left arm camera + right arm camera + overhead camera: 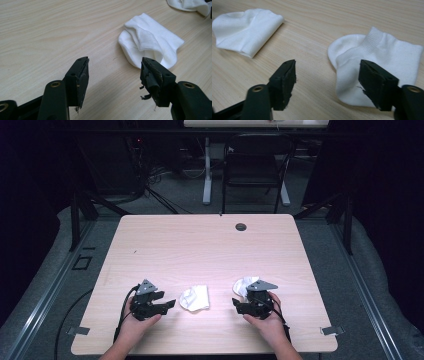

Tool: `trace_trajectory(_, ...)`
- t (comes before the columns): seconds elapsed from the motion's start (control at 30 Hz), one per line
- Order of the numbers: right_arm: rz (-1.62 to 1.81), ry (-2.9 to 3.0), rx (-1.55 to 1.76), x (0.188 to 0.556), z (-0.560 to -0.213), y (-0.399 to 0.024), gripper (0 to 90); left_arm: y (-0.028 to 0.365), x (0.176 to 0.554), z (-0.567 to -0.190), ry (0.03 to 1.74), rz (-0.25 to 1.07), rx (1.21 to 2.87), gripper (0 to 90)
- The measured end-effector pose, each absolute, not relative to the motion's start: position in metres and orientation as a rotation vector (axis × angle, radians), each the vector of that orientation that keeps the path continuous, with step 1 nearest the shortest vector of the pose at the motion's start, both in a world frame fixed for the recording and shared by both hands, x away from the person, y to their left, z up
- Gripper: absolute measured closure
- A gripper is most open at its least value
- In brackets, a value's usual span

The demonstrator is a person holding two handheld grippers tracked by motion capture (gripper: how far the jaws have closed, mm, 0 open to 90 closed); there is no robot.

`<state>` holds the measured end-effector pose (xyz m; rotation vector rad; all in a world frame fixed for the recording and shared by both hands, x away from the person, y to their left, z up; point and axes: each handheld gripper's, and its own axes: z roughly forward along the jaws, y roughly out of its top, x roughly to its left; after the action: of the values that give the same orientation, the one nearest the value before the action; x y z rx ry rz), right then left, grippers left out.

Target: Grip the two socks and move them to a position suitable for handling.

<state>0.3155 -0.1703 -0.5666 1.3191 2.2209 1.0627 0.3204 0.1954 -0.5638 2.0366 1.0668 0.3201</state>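
At a pale wooden table [200, 240], a person's left hand [134, 322] holds the left gripper [170, 304] near the front edge, its jaws spread wide with nothing between them, tips aimed toward the middle of the tabletop. Just beyond those tips lies a folded white sock [195, 298], flat on the wood and apart from the jaws; in the left gripper view the same sock [150, 47] rests just past the right-hand jaw, its layers doubled over one another. Farther right, a second white sock [245, 285] lies partly under the right gripper [239, 304], which the right hand [265, 320] holds low over the table. In the right gripper view this sock [384, 65] spreads out flat with its ribbed cuff uppermost, one jaw hanging over it and the other over bare wood; the jaws stand released and grip nothing. Behind the table stands a dark folding chair [255, 165] on a grey floor.
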Motion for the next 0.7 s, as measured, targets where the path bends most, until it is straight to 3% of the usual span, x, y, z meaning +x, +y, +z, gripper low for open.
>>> trace_trajectory(0.13, 1.014, 2.238, 1.289, 0.3148, -0.5677, -0.1651, 23.8, 0.1934, 0.3198, -0.5636, 1.059, 0.314, 2.034, 39.3)
trace_trajectory(0.3, 0.991, 2.236, 1.245, 0.3139, -0.5700, -0.1611, 23.8, 0.1922, 0.3198, -0.5635, 1.055, 0.316, 2.030, 38.1)
trace_trajectory(0.6, 1.004, 2.230, 1.206, 0.3135, -0.5704, -0.1622, 39.2, 0.1908, 0.3203, -0.5647, 1.049, 0.329, 2.045, 35.6)
trace_trajectory(0.7, 1.004, 2.262, 1.207, 0.3137, -0.5727, -0.1608, 43.5, 0.1909, 0.3200, -0.5646, 1.042, 0.358, 2.059, 39.5)
